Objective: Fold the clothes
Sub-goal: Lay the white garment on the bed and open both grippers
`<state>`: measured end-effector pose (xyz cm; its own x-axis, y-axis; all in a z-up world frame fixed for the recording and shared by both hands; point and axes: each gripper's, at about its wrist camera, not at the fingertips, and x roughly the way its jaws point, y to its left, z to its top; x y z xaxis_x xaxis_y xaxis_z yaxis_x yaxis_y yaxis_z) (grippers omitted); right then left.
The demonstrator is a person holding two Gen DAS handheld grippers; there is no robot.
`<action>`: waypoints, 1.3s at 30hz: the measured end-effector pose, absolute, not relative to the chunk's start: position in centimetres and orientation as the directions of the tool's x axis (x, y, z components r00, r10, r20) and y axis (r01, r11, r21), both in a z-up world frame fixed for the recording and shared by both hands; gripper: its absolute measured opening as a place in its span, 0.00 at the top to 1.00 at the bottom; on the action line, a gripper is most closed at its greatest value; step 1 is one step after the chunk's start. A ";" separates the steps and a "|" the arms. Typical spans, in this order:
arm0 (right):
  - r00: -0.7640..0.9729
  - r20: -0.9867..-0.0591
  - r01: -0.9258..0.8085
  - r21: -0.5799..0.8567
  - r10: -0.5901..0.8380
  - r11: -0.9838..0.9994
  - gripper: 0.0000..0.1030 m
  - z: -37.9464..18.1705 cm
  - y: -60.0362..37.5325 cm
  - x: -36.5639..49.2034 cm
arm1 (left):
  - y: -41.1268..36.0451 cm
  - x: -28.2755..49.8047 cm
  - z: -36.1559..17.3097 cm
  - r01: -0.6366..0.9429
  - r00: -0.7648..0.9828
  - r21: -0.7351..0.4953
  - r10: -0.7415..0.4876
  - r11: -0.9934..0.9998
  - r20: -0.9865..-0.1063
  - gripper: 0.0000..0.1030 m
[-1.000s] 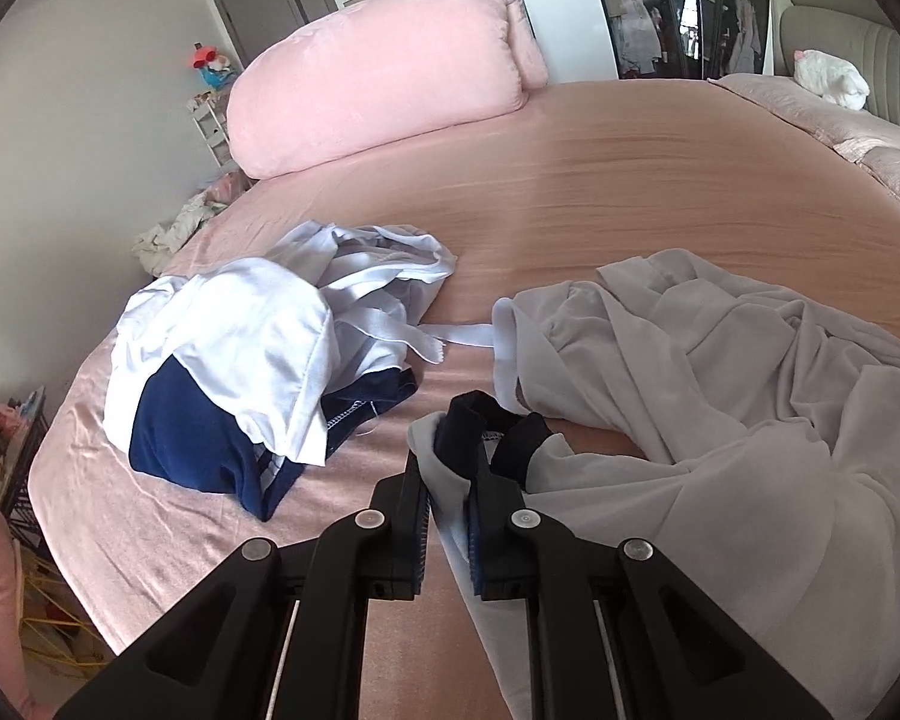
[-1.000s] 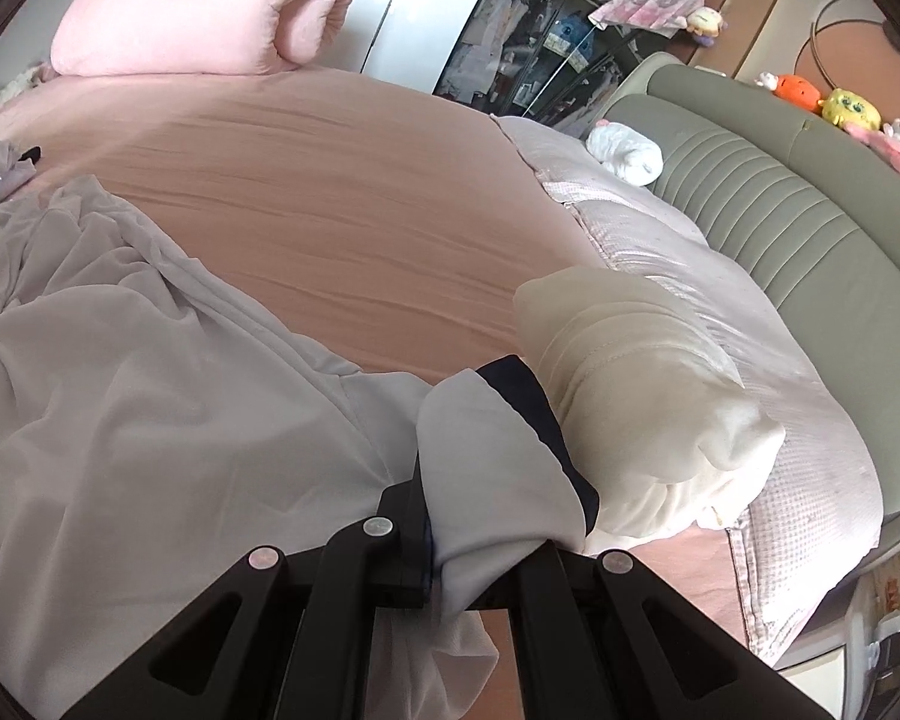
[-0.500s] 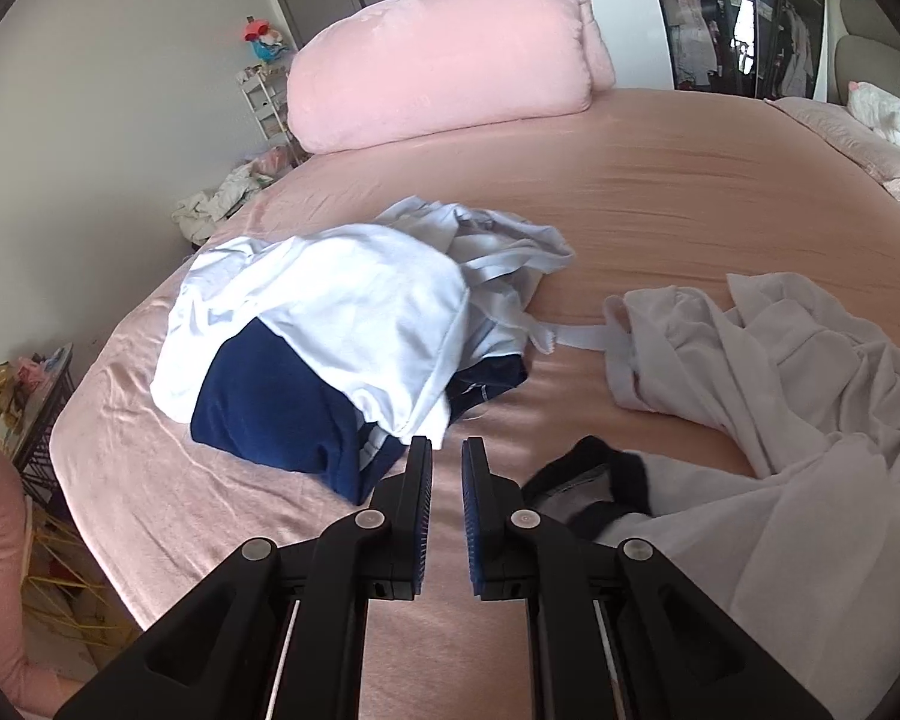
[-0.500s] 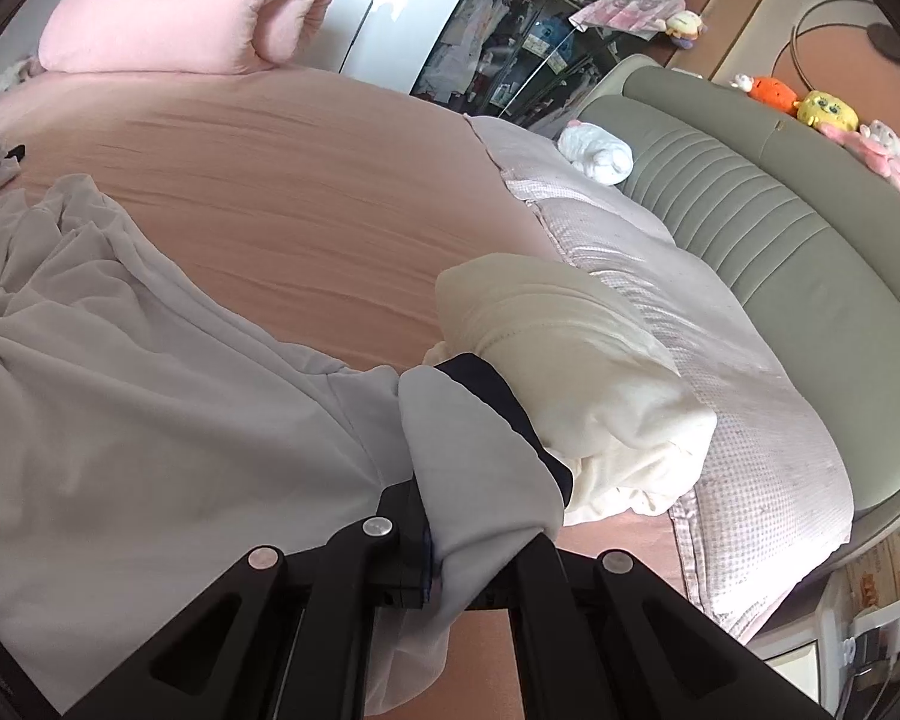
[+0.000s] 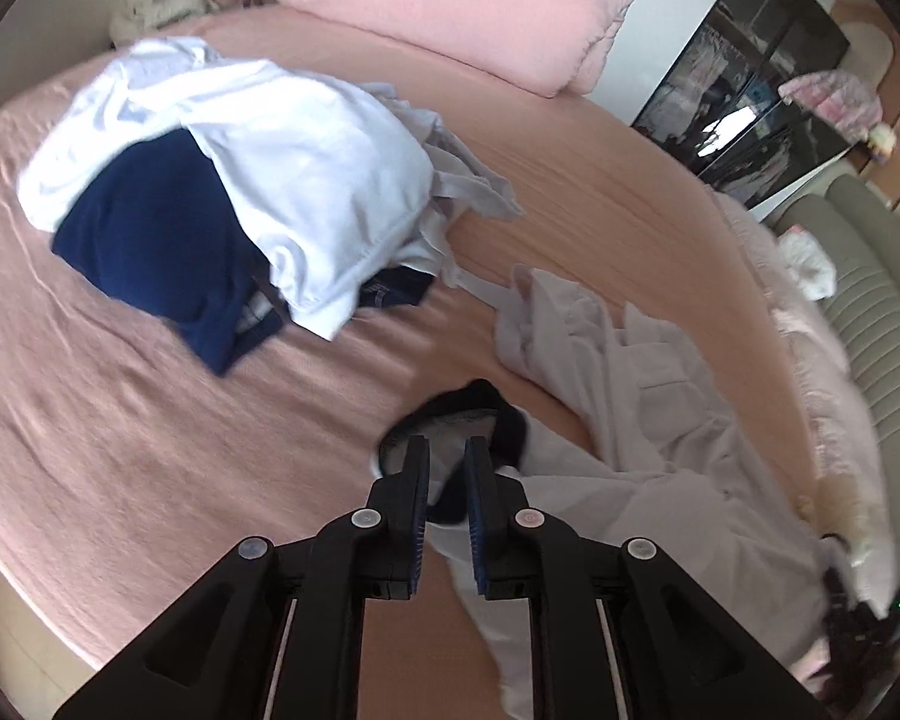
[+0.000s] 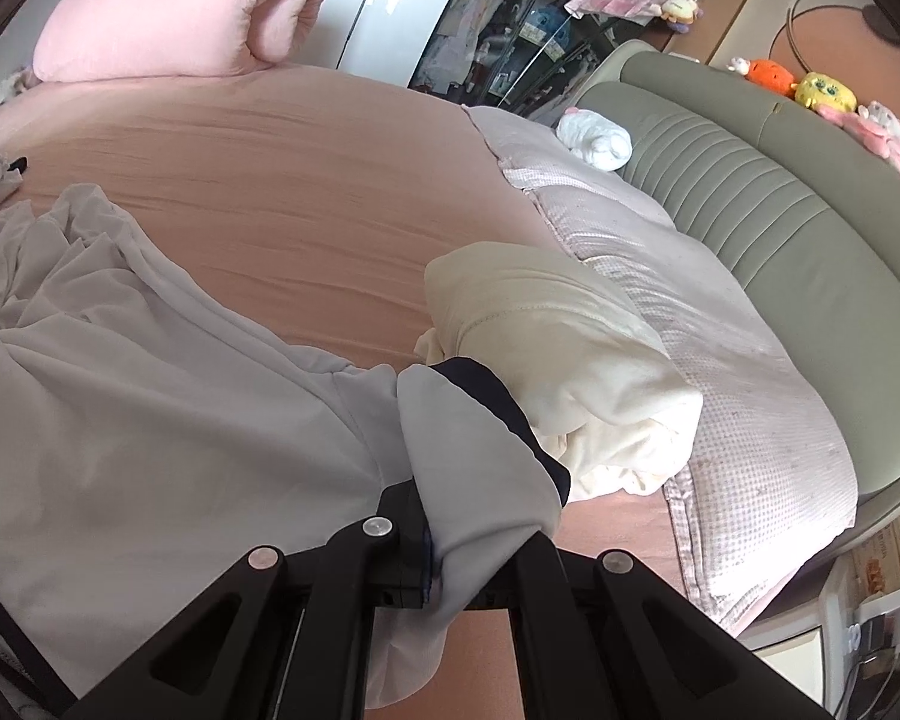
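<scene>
A pale grey garment (image 5: 660, 420) lies crumpled on the pink bed (image 5: 120, 450). Its dark navy cuff (image 5: 510, 420) sits right at my left gripper (image 5: 447, 456). The left fingers stand a narrow gap apart, with the cuff under and between their tips. In the right wrist view the same grey garment (image 6: 150, 396) spreads to the left. My right gripper (image 6: 450, 516) is shut on another end of it, which has a navy trim (image 6: 498, 396). That cloth drapes over the right finger and hides the tips.
A heap of white and navy clothes (image 5: 282, 168) lies on the bed's left part. A big pink pillow (image 5: 450, 6) is at the back. A cream bundle (image 6: 558, 324), a pink quilt (image 6: 720, 360) and a grey-green headboard (image 6: 780, 228) lie to the right.
My left gripper let go of the cuff, swung left toward the clothes heap, and has now come back onto the dark cuff. The right gripper kept its hold and barely shifted.
</scene>
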<state>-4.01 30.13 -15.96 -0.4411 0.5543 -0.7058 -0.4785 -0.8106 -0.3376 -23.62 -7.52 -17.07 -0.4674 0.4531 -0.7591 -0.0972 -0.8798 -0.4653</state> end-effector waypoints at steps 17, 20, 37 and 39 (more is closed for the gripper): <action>-0.592 -0.787 -0.680 0.373 0.173 -0.631 0.29 -13.2 35.4 3.9 | -5.2 -21.6 -15.5 -0.019 -0.474 -0.725 0.644 -0.689 -0.600 0.21; -0.620 -0.776 -0.677 0.456 0.114 -0.578 0.29 -14.7 35.8 5.0 | -3.8 -20.3 -17.0 -0.028 -0.411 -0.694 0.642 -0.719 -0.648 0.21; -0.628 -0.765 -0.612 0.599 -0.143 -0.516 0.29 -18.7 35.3 6.3 | -2.8 -15.2 -18.5 -0.125 -0.342 -0.464 0.477 -0.877 -0.810 0.21; -0.621 -0.764 -0.591 0.604 -0.177 -0.534 0.29 -18.8 34.9 6.3 | -3.7 -15.3 -19.0 -0.085 -0.317 -0.520 0.518 -0.850 -0.794 0.21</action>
<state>6.27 34.92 -18.78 -0.6209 -0.1772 -0.7636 -0.5909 -0.5344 0.6044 -15.29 -3.71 -18.98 -0.3169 0.5182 -0.7944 -0.0851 -0.8497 -0.5204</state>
